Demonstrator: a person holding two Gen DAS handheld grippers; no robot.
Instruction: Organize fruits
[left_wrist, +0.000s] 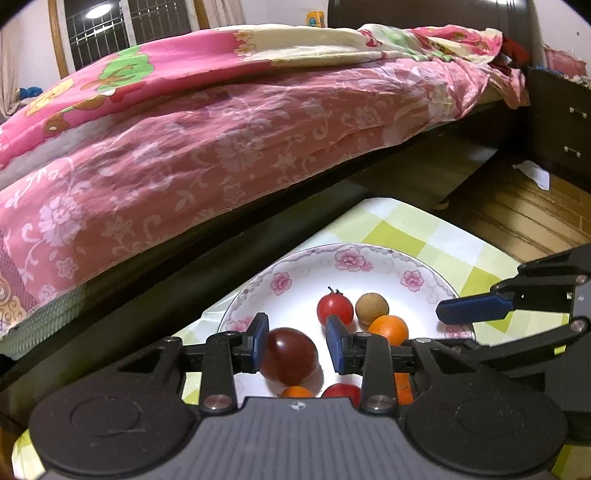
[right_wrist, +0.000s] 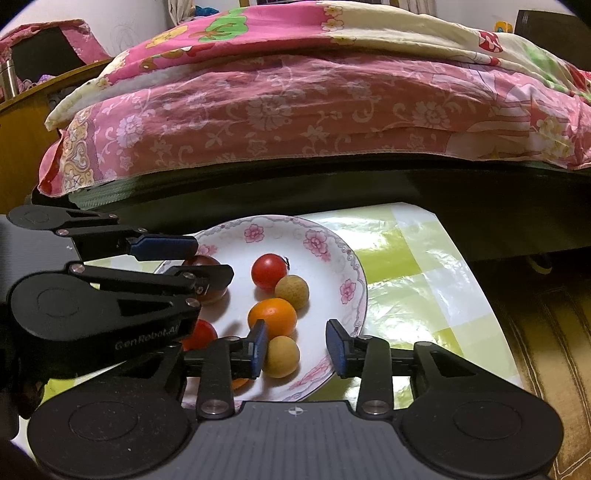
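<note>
All the fruits sit on the flowered plate (left_wrist: 354, 258) on the checked tablecloth (right_wrist: 417, 273) by the bed. My left gripper (left_wrist: 297, 341) stands open around the dark red tomato (left_wrist: 290, 356); one pad looks to brush its side, the other is clear, so nothing is gripped. My right gripper (right_wrist: 297, 347) is open too, with the tan round fruit (right_wrist: 282, 356) just beside one pad. These are small, smooth, light balls that roll easily, and the tomatoes bruise, so I would close gently across the widest part. The left view hides that near tan fruit; the right view shows it, plus the orange (right_wrist: 272, 317) and bright red tomato (right_wrist: 269, 270), though my left gripper's frame covers most of the dark tomato there.
</note>
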